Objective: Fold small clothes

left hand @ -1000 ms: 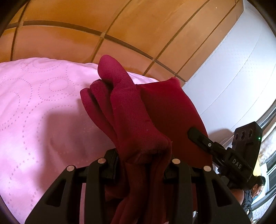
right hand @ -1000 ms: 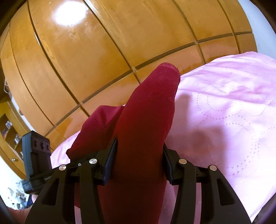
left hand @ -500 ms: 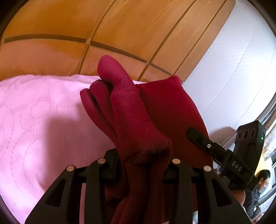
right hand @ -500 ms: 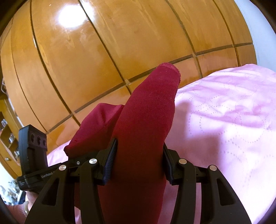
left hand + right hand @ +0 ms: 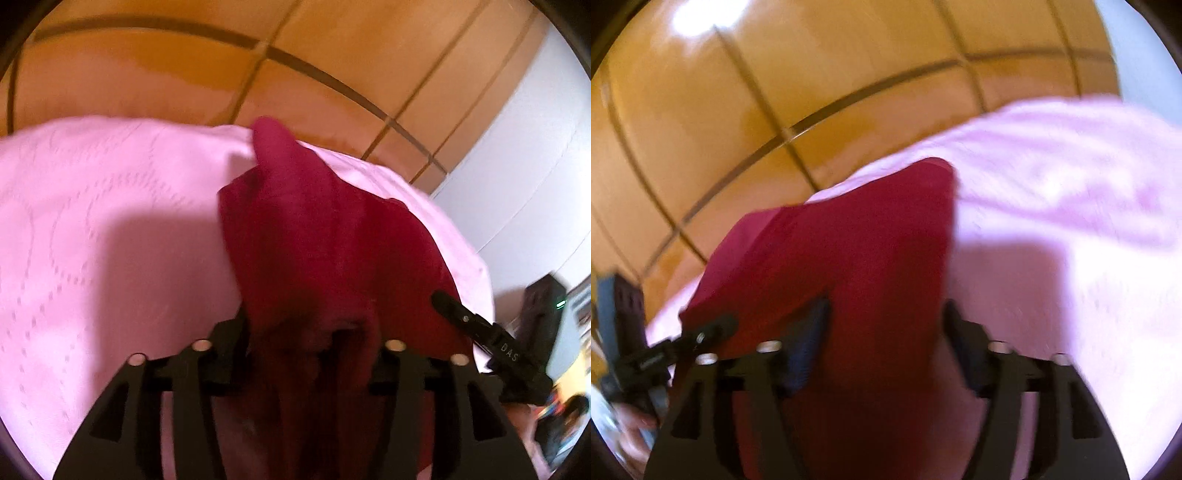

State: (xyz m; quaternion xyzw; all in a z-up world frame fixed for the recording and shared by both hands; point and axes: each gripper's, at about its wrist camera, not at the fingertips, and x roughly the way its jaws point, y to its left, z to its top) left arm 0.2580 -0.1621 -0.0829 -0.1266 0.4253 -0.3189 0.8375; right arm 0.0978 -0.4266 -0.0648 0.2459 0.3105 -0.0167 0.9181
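A dark red garment (image 5: 325,251) is held between both grippers over a pink bedspread (image 5: 92,240). My left gripper (image 5: 314,343) is shut on a bunched edge of it. My right gripper (image 5: 882,332) is shut on the other edge of the same garment (image 5: 857,258), which stretches forward and down toward the pink bedspread (image 5: 1071,240). The right gripper also shows at the right of the left wrist view (image 5: 480,332). The left gripper shows at the left of the right wrist view (image 5: 665,354). Both views are motion-blurred.
A glossy wooden panelled wall (image 5: 812,92) rises behind the bed, also in the left wrist view (image 5: 184,66). A white wall (image 5: 524,155) stands at the right. A person (image 5: 569,417) sits at the far lower right.
Both grippers have tilted down toward the bed with the red garment. The cloth tips that stood up before now hang forward and lower over the bedspread.
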